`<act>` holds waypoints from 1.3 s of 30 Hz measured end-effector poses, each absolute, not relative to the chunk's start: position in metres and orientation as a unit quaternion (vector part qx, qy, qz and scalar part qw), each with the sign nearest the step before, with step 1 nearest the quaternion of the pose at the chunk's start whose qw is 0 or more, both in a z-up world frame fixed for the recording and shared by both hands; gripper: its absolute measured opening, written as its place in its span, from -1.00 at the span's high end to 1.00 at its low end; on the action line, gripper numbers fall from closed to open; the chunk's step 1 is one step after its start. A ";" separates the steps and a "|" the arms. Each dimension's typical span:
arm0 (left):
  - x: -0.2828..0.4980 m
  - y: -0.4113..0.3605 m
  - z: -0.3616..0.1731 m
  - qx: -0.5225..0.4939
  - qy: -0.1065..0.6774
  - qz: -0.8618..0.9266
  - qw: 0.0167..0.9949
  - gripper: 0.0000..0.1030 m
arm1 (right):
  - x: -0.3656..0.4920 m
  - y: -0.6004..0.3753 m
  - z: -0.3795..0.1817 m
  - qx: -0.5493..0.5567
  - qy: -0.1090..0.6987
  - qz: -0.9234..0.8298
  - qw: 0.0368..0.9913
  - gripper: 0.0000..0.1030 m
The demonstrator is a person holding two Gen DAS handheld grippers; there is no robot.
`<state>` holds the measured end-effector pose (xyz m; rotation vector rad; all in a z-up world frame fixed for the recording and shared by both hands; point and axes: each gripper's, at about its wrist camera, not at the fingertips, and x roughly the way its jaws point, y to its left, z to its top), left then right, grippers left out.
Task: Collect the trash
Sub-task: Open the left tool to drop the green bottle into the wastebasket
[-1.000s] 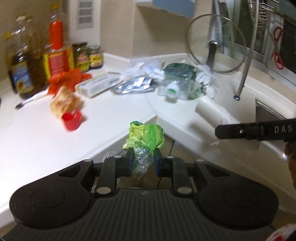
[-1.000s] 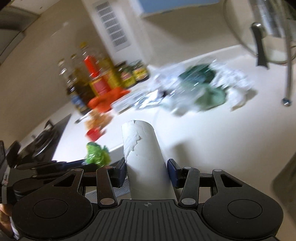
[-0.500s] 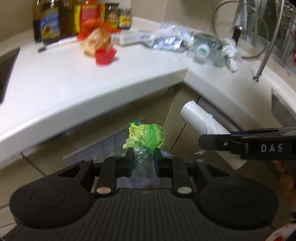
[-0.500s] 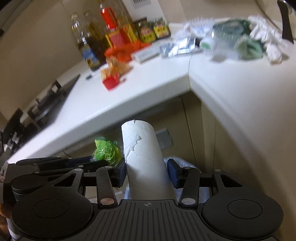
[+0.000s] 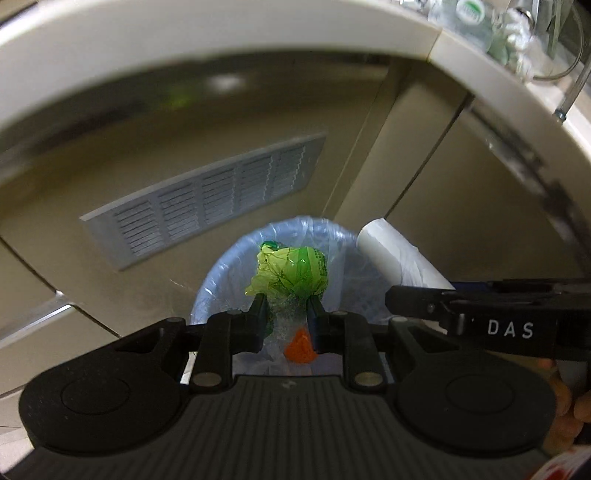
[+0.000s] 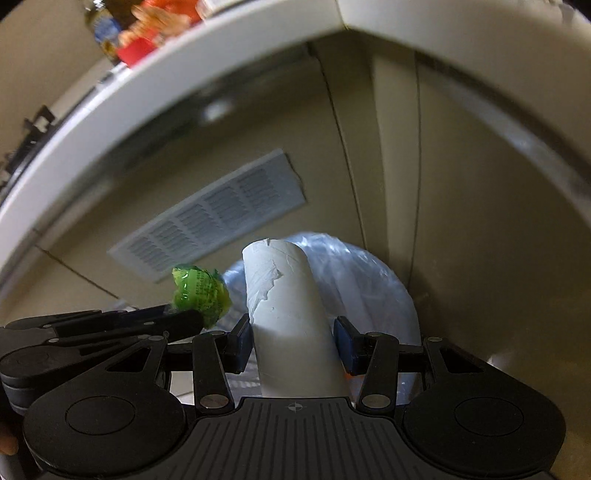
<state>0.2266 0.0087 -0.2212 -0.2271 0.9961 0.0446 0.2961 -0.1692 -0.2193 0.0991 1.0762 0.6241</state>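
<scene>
My left gripper (image 5: 285,310) is shut on a crumpled green plastic wrapper (image 5: 290,273), held over a trash bin lined with a pale blue bag (image 5: 221,273). An orange scrap (image 5: 300,347) lies inside the bin. My right gripper (image 6: 292,332) is shut on a white cardboard roll (image 6: 288,314), which points at the same bin (image 6: 369,288). The roll (image 5: 399,264) also shows in the left wrist view, just right of the wrapper. In the right wrist view the wrapper (image 6: 199,291) hangs left of the roll.
The bin stands on the floor against beige cabinet doors with a slatted vent (image 5: 207,206). The white counter edge (image 5: 258,26) arches overhead, with bottles and trash (image 6: 147,29) still on top. A hand (image 5: 561,410) shows at the lower right.
Both grippers have sunk from counter height to below the counter edge. They now tilt down over the lined bin, each still holding its item.
</scene>
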 end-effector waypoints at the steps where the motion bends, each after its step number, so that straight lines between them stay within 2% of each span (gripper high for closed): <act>1: 0.229 0.007 -0.228 -0.106 0.479 0.020 0.871 0.60 | 0.298 -0.169 -0.225 0.046 0.506 0.288 0.811 0.09; 9: 0.245 0.003 -0.265 -0.109 0.498 0.020 0.860 0.52 | 0.309 -0.166 -0.260 0.050 0.519 0.270 0.810 0.09; 14: 0.251 0.002 -0.268 -0.106 0.497 0.016 0.861 0.46 | 0.312 -0.168 -0.262 0.054 0.523 0.266 0.808 0.09; 21: 0.249 0.000 -0.267 -0.094 0.502 0.010 0.859 0.29 | 0.314 -0.168 -0.262 0.061 0.526 0.265 0.806 0.09; 39: 0.244 0.007 -0.260 -0.097 0.502 0.019 0.859 0.28 | 0.313 -0.162 -0.271 0.060 0.534 0.262 0.802 0.09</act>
